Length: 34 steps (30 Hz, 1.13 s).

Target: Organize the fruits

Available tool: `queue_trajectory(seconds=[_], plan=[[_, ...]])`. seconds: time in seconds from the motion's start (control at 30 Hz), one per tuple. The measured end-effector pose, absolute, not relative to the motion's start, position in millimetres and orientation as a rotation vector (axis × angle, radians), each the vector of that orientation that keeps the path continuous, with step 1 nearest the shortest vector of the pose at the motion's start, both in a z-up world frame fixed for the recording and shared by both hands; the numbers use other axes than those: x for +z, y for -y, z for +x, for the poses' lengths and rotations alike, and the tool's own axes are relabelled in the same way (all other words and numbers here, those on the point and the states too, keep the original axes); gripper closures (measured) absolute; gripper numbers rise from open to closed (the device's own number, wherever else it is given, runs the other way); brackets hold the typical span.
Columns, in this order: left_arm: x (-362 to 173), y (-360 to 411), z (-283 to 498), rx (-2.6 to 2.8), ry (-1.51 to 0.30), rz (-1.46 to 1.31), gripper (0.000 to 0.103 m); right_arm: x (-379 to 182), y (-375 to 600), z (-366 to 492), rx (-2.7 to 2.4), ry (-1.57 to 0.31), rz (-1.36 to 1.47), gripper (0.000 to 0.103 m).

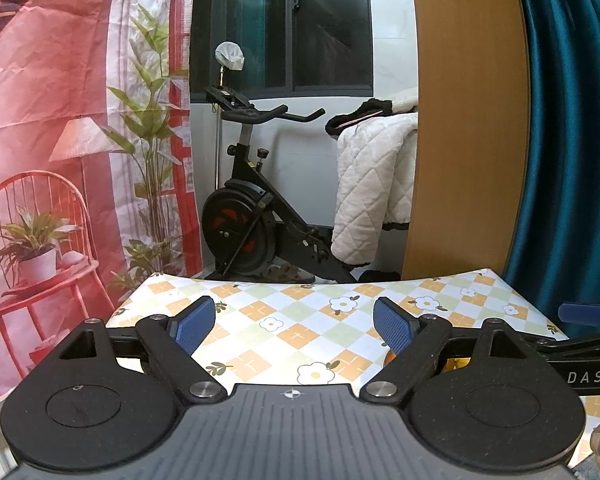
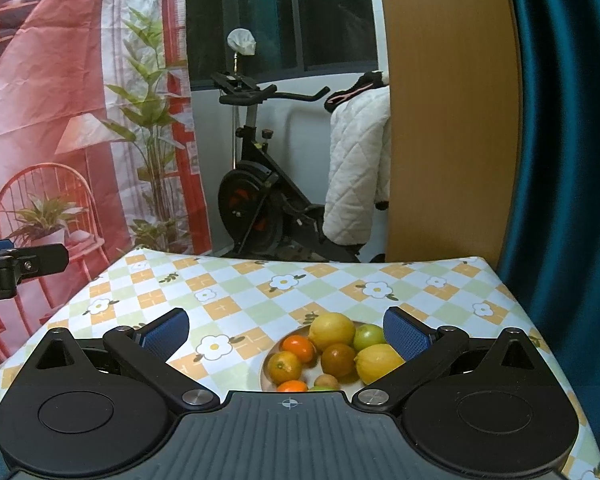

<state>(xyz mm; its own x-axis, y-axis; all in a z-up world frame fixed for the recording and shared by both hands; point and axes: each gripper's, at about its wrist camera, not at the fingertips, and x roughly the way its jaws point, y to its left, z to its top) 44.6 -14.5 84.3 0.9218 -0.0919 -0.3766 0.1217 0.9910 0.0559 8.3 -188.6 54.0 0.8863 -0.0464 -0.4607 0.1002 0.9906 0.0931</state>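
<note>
Right wrist view: the right gripper [image 2: 286,330] and left gripper [image 1: 294,320] hold their jaws wide apart with nothing between, above the checked flower-cloth bench [image 2: 260,280]; a round pale plate [image 2: 265,372] holds maybe eight yellow, orange and green fruits [image 2: 332,332].

Fruits [image 2: 332,348] are piled in a bowl [image 2: 265,372] set near the worktop's [image 2: 260,288] near right corner. An exercise bike [image 2: 260,200] is seen behind the far edge.

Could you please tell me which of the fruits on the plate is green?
The small round green fruit at the back right of the plate, tucked between the two large yellow lemons. The rest clearly shown are yellow, orange or brownish.
</note>
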Motion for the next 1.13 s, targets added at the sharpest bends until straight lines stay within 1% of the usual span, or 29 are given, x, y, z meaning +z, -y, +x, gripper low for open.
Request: queue_trajectory(seconds=[1.13], plan=[[86.6, 12.4, 45.6, -0.110, -0.385, 0.073, 0.015, 54.7, 193.5, 9.7, -0.083, -0.475, 0.113, 0.001]])
